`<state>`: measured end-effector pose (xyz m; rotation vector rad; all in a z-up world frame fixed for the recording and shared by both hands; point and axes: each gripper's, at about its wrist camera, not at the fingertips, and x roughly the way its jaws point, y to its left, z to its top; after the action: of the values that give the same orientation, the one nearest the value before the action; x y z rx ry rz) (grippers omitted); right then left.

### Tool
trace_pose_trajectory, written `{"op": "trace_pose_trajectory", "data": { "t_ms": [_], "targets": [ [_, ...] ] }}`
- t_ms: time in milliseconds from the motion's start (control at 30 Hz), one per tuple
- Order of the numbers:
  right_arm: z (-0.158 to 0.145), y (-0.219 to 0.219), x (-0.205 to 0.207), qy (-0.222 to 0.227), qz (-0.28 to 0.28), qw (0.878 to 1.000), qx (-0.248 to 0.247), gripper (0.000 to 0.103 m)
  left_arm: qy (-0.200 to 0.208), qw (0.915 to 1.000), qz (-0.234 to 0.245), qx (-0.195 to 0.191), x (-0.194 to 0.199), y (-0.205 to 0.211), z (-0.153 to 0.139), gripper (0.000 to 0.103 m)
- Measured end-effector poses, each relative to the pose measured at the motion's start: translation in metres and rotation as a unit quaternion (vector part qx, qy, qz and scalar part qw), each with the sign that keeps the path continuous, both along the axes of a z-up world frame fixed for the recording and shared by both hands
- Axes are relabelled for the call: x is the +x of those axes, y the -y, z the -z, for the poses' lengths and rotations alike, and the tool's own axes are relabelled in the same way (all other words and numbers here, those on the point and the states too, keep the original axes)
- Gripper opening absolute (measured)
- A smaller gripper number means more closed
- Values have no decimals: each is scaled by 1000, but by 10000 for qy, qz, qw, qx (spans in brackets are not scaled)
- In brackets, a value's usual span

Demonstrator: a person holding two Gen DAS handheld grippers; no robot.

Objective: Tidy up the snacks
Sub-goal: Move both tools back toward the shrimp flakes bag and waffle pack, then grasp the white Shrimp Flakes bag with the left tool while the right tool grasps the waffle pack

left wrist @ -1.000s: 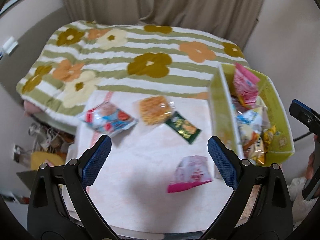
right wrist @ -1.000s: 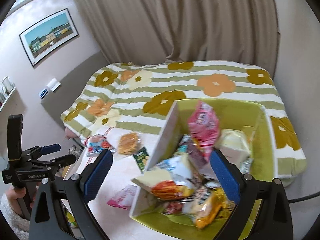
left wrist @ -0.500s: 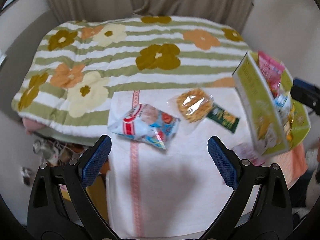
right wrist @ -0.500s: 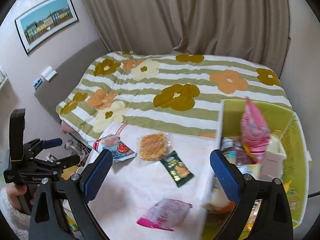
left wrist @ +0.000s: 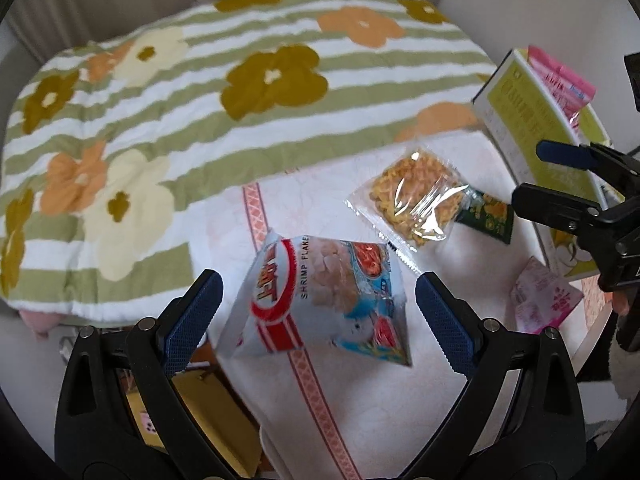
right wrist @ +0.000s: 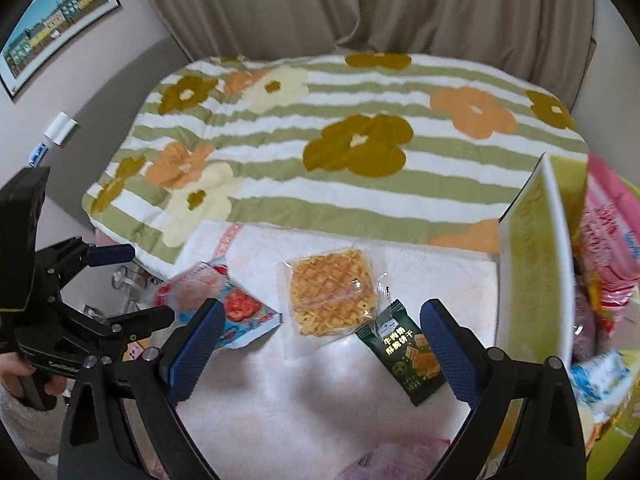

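A bed quilt [right wrist: 360, 152] with green stripes and big flowers fills the far half of what I see, with a beige curtain [right wrist: 360, 4] hanging behind it. Nearer to me lies the white table cover [left wrist: 360, 400] with a pink patterned band, where the loose snacks sit. At its right edge stands the yellow-green snack box [right wrist: 532, 264], already crowded with packets, a pink one poking above its rim.

My left tongs [left wrist: 318, 316] are spread wide and grasp nothing; the shrimp flakes bag [left wrist: 324, 304] lies on the cover between their blue pads, though I cannot tell whether either pad touches it. My right tongs [right wrist: 318, 346] are likewise spread wide and empty, hanging over the cover near the box.

Just beyond the shrimp flakes bag lies the clear waffle cracker packet [right wrist: 332, 300], its corner overlapping the small dark green biscuit packet [right wrist: 408, 354], which sits nearest the box wall. A pink-and-white packet [left wrist: 540, 300] rests on the cover's near right side, close beside the box. A framed picture [right wrist: 52, 24] hangs on the left wall.
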<state>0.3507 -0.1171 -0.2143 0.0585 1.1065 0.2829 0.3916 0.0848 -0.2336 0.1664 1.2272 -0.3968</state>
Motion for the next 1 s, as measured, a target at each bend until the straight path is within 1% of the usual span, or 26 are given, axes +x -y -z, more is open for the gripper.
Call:
{"op": "trace_pose_trajectory", "data": {
  "t_ms": [167, 267, 367, 433, 633, 733, 833, 867, 933, 967, 1000],
  "targets": [
    [26, -2, 18, -226, -131, 9996, -86, 97, -168, 9998, -56, 55, 10, 6, 27, 97],
    [42, -3, 29, -380, -241, 9989, -100, 97, -201, 9994, -276, 68, 12, 3, 39, 97],
    [57, -4, 38, -561, -342, 9978, -39, 97, -348, 9986, -406, 11, 11, 0, 51, 97],
    [64, -6, 43, -642, -405, 9971, -21, 97, -412, 9980, -481, 78, 8, -2, 58, 97],
    [81, -12, 55, -778, -586, 9952, 27, 97, -398, 9968, -690, -45, 5, -8, 62, 98],
    [86, -17, 57, -766, -736, 9943, -86, 97, -480, 9958, -775, -100, 4, -12, 67, 102],
    [91, -22, 57, -761, -898, 9928, -237, 97, -513, 9949, -849, -208, 0, -15, 71, 102],
    [93, -23, 57, -762, -933, 9924, -265, 97, -554, 9946, -853, -227, -1, -15, 73, 103],
    [97, -25, 57, -767, -1011, 9914, -310, 97, -819, 9922, -875, -330, -2, -15, 83, 103],
    [99, -26, 57, -762, -1044, 9910, -360, 97, -941, 9909, -914, -313, -3, -15, 89, 103],
    [102, -27, 57, -765, -1090, 9903, -410, 97, -997, 9896, -947, -411, -5, -16, 93, 103]
  ]
}}
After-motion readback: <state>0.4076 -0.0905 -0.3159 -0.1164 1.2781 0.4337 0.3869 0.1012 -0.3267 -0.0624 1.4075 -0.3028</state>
